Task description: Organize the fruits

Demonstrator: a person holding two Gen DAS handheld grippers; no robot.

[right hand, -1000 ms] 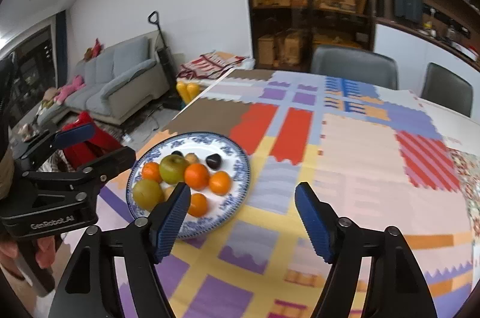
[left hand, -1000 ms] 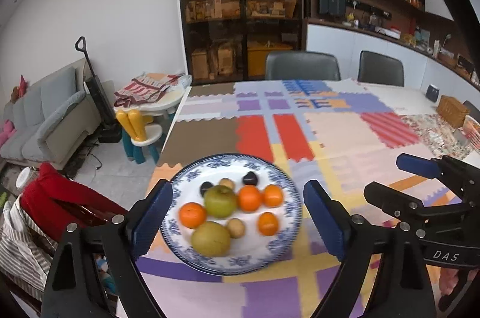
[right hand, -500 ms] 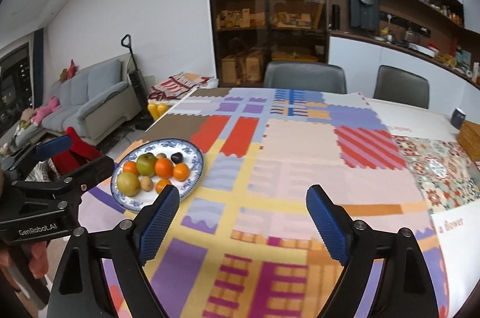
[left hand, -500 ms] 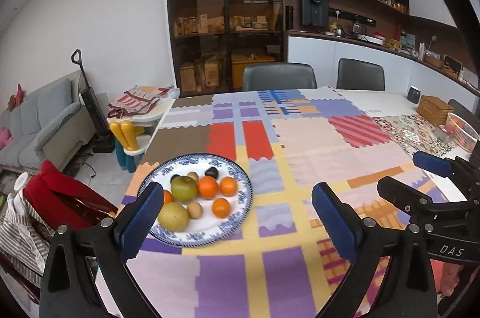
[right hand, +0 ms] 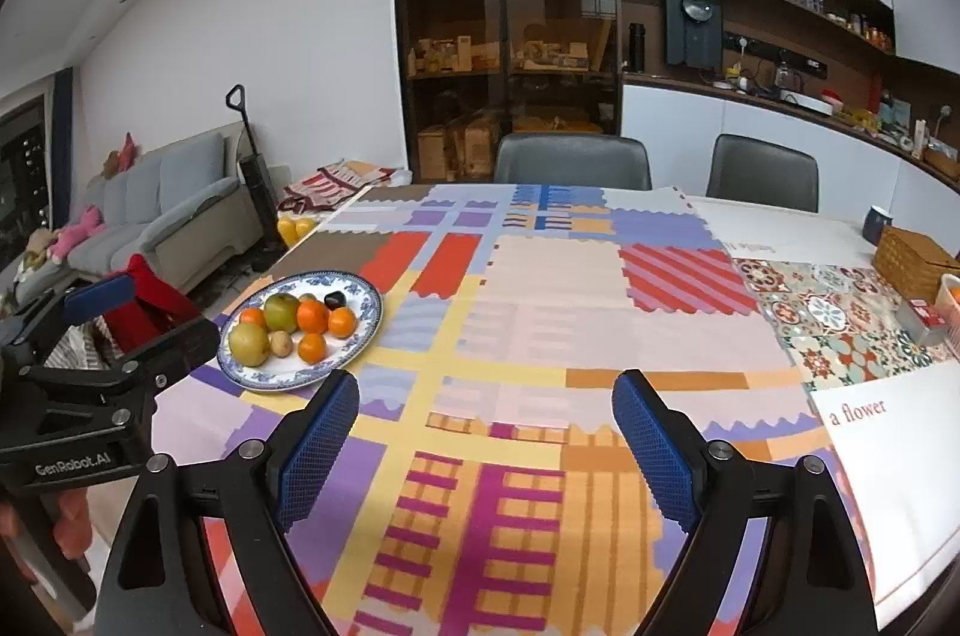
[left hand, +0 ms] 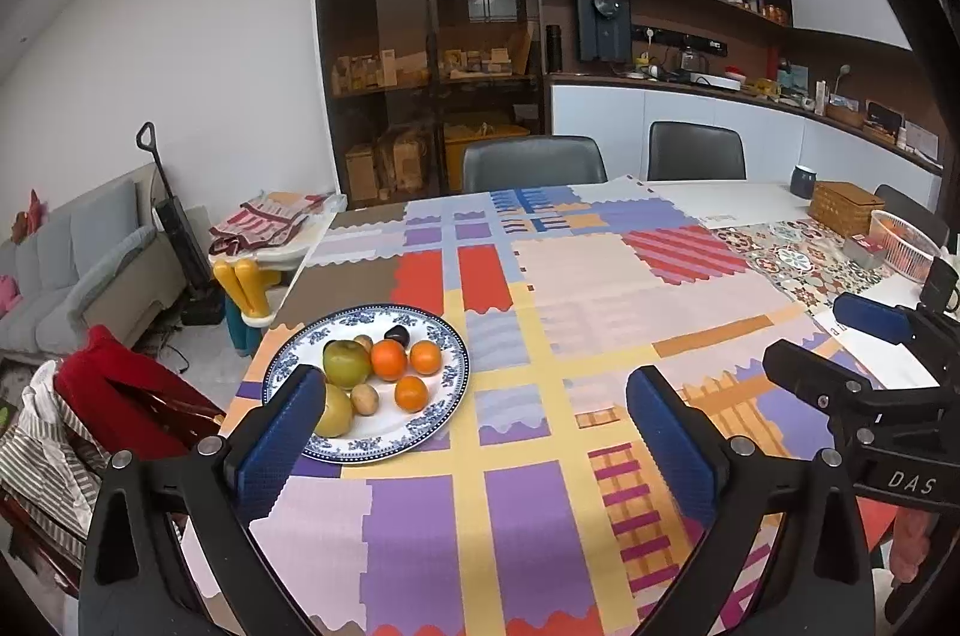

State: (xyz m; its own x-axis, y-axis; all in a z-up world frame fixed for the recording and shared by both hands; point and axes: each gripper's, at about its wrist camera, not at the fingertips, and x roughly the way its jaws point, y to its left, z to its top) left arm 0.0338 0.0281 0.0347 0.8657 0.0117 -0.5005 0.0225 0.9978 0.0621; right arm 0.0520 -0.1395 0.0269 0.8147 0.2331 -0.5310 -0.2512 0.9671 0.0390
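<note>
Patchwork tablecloth (left hand: 600, 288) across the frame, fruit plate (left hand: 447, 399) at centre left, left gripper (left hand: 474, 426) and right gripper (right hand: 486, 432) both wide apart with nothing held, jaws just been opening.

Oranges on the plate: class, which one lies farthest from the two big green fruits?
The orange on the plate's right side, next to the dark plum. The other three sit closer to the green fruits.
</note>
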